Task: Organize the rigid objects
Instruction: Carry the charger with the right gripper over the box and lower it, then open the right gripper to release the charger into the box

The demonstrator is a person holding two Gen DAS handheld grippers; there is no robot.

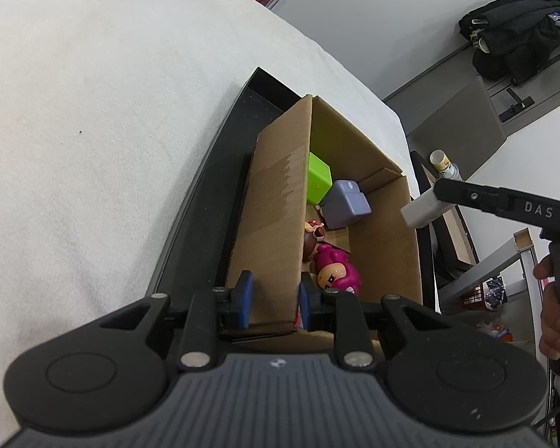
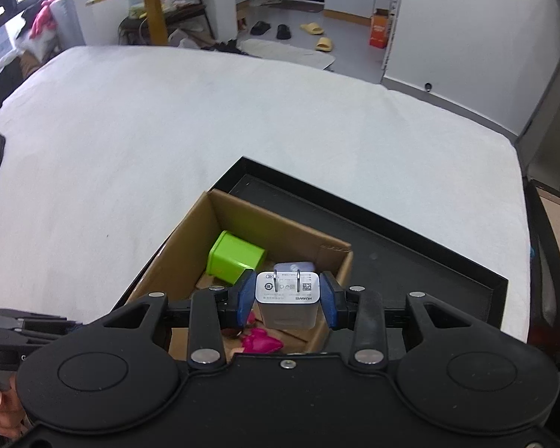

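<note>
Green cube [image 2: 235,257], lilac block [image 1: 345,205], magenta figure [image 1: 336,274], possibly brown figurine [image 1: 313,240].

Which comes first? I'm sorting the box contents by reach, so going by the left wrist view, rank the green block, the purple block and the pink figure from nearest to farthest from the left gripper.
From the left gripper:
1. pink figure, box's near end, just right of the fingers.
2. purple block, mid-box, right of center.
3. green block, slightly beyond the purple one, against the left wall.

A white charger [image 2: 288,304] with its prongs up hangs above the open cardboard box [image 2: 190,257]. Inside, a green cube [image 2: 235,257] and lilac block [image 1: 345,203] sit at the far end, a pink figure [image 1: 336,274] and brown figure [image 1: 313,237] nearer.
</note>
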